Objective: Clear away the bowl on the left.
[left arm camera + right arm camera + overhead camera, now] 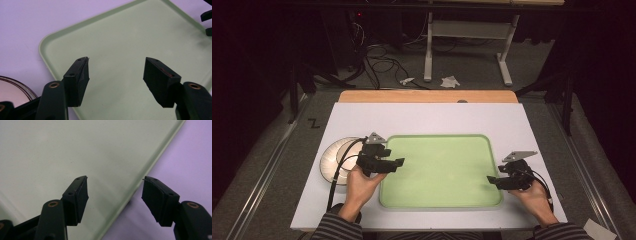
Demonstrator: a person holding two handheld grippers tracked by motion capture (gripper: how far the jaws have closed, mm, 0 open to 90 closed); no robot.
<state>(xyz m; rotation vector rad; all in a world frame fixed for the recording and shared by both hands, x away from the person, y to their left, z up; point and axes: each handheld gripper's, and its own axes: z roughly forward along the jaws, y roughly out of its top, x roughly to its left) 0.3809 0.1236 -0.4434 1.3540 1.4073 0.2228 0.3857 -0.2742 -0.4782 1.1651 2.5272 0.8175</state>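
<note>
At the bottom of the high view my two hands come in with striped sleeves, each holding a gripper over an edge of the green tray (439,200). I read the work as handling this tray — both grippers stand at its sides and nothing is held yet.

The right gripper (493,181) sits at the lower right of the frame, at the tray's right rim. In the right gripper view its jaws stand well apart and empty, straddling the rim (140,182): one jaw over the green surface, the other over the white table (185,157). They appear to hang just above the rim rather than clamp it, though I cannot tell the height for sure.

The left gripper (398,162) is at the left rim, mid-left of the frame. In the left gripper view its jaws are also wide apart and empty, both over the tray's inner surface (120,45), with the rounded corner beyond them at upper left.

Just left of that hand, a round white plate (332,155) lies on the table, close beside the tray but outside it; its edge shows at the lower left of the left gripper view (15,87).

The tray lies flat at the middle of the table and is bare — so in my judgement the job is at its very start: approach made, grasp and any lift or loading yet to do.

Farther off, beyond the table's wooden edge, are cables and a stand's legs on the floor.
</note>
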